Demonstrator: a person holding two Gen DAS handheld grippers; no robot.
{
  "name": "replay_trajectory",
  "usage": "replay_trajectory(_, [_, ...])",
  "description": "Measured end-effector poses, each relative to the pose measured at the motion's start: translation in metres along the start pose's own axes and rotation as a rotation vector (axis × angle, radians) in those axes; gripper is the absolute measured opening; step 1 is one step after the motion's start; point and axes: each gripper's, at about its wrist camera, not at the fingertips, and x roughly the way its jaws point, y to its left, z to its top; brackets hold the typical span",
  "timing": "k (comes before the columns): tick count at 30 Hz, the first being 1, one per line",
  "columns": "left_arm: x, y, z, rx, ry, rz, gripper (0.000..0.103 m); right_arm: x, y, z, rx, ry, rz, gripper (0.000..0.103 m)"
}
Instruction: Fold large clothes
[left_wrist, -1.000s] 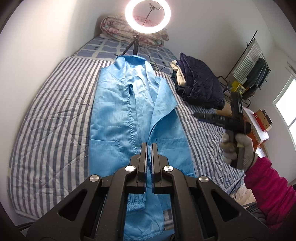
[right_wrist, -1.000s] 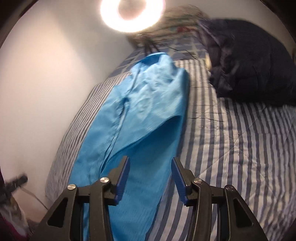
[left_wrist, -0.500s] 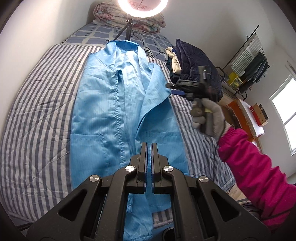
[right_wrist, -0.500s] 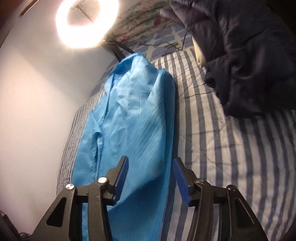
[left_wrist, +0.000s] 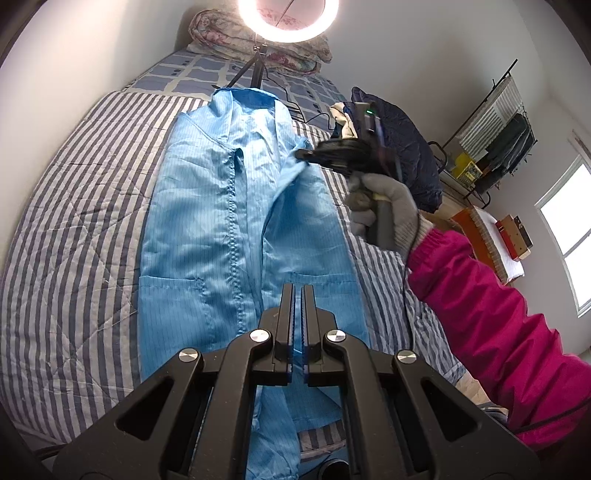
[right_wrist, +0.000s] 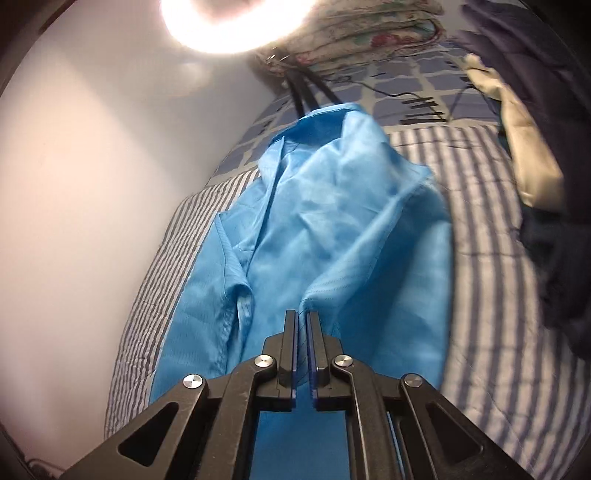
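A long blue coat (left_wrist: 221, 236) lies lengthwise on the striped bed, collar toward the far end. My left gripper (left_wrist: 297, 291) is shut and empty, held above the coat's lower part. My right gripper (right_wrist: 302, 318) is shut on a fold of the blue coat (right_wrist: 325, 236) at its right shoulder edge and lifts it slightly. In the left wrist view the right gripper (left_wrist: 301, 154) shows at the coat's upper right, held by a gloved hand with a pink sleeve.
A ring light on a tripod (left_wrist: 288, 18) stands at the bed's far end before folded quilts (left_wrist: 221, 33). A dark jacket pile (left_wrist: 410, 147) lies on the bed's right side. A rack and shelves (left_wrist: 495, 140) stand at far right. A wall (right_wrist: 92, 184) runs along the left.
My right gripper moved forward to the coat's right shoulder edge and closed on the cloth. My left gripper stayed shut and shifted slightly.
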Motion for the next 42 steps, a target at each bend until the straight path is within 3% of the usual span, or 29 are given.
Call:
replay_trajectory(3, [0.0,0.002,0.0,-0.007,0.002,0.003,0.0,0.026,0.013,0.003,0.0,0.001,0.0,0.012])
replay_trajectory(4, [-0.001,0.003,0.0,-0.004,0.001,0.006,0.0,0.033,0.015,0.004,-0.002,0.005,0.002,0.018])
replay_trajectory(5, [-0.001,0.003,0.0,-0.002,-0.001,0.009,0.0,0.038,0.018,0.005,-0.003,0.005,0.018,0.033])
replay_trajectory(6, [-0.002,0.003,0.0,0.0,-0.004,0.011,0.0,0.039,0.02,0.005,-0.002,0.0,0.035,0.037])
replay_trajectory(8, [-0.005,0.004,-0.001,0.001,-0.009,0.014,0.0,0.031,0.022,0.003,-0.003,-0.041,0.042,0.036])
replay_trajectory(10, [-0.007,0.006,0.0,-0.007,-0.013,0.011,0.0,0.021,0.017,0.0,0.019,-0.078,-0.001,0.029])
replay_trajectory(12, [-0.009,0.007,0.0,-0.011,-0.016,0.004,0.0,0.011,0.006,-0.006,0.06,-0.108,-0.126,0.022])
replay_trajectory(16, [-0.012,0.004,-0.002,0.001,-0.022,0.004,0.0,0.016,-0.005,-0.019,0.091,-0.084,-0.227,0.017])
replay_trajectory(23, [-0.015,0.009,-0.001,-0.015,-0.02,0.014,0.0,0.062,0.026,-0.019,0.0,0.018,-0.162,0.017])
replay_trajectory(26, [-0.016,0.01,0.001,-0.013,-0.024,0.02,0.0,0.076,0.037,-0.017,-0.04,0.049,-0.183,0.017])
replay_trajectory(29, [-0.017,0.012,0.0,-0.012,-0.024,0.028,0.0,0.059,0.038,-0.016,-0.031,0.033,-0.14,0.02])
replay_trajectory(31, [-0.017,0.014,-0.001,-0.006,-0.016,0.035,0.0,0.035,0.038,-0.02,-0.02,-0.001,-0.116,0.034])
replay_trajectory(39, [-0.019,0.029,-0.013,-0.028,0.005,0.057,0.0,-0.08,0.043,-0.068,-0.07,-0.071,-0.121,0.035])
replay_trajectory(42, [-0.019,0.035,-0.018,-0.043,0.016,0.06,0.008,-0.113,0.053,-0.102,-0.12,-0.077,-0.158,0.035])
